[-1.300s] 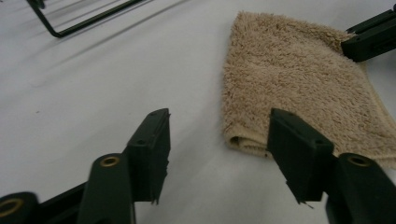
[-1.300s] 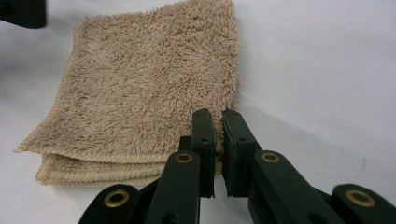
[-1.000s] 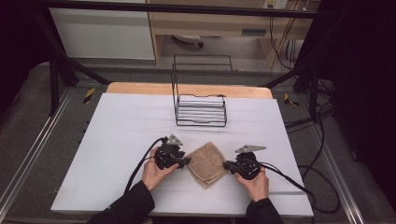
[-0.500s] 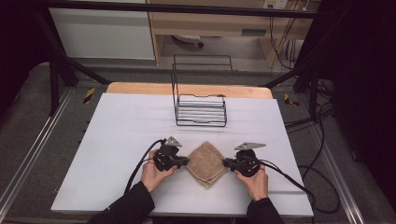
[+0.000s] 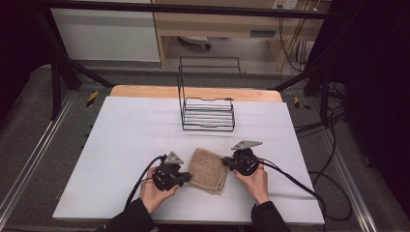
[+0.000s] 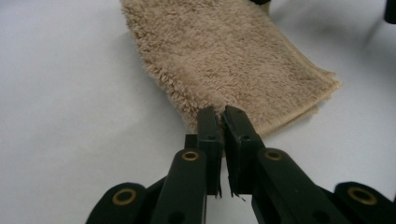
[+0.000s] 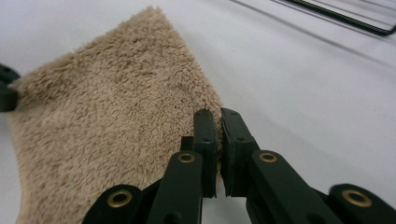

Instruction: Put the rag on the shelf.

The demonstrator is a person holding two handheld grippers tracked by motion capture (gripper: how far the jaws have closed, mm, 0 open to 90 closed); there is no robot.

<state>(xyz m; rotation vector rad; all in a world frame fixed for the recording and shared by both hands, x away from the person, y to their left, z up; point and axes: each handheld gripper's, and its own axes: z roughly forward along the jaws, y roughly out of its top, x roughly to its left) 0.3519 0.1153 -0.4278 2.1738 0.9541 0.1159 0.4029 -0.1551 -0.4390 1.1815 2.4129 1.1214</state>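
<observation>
A folded tan towel (image 5: pixel 208 170) lies on the white table (image 5: pixel 121 130) near its front edge. My left gripper (image 5: pixel 189 178) is at the towel's left corner; its jaws have just been closing and now pinch the fluffy edge (image 6: pixel 233 60), as the left gripper view (image 6: pixel 219 114) shows. My right gripper (image 5: pixel 225 162) is at the towel's right corner. In the right gripper view (image 7: pixel 215 114) its jaws are shut on the tip of the towel (image 7: pixel 107 126). The towel rests flat between the two grippers.
A black wire rack (image 5: pixel 208 113) stands upright at the back middle of the table; its edge (image 7: pixel 336 14) is at the top of the right gripper view. Cables trail from both grippers toward the front edge. Metal frame rails run along both sides.
The left gripper has slid toward the front edge and the right gripper a little toward the rack. The towel has turned slightly between them.
</observation>
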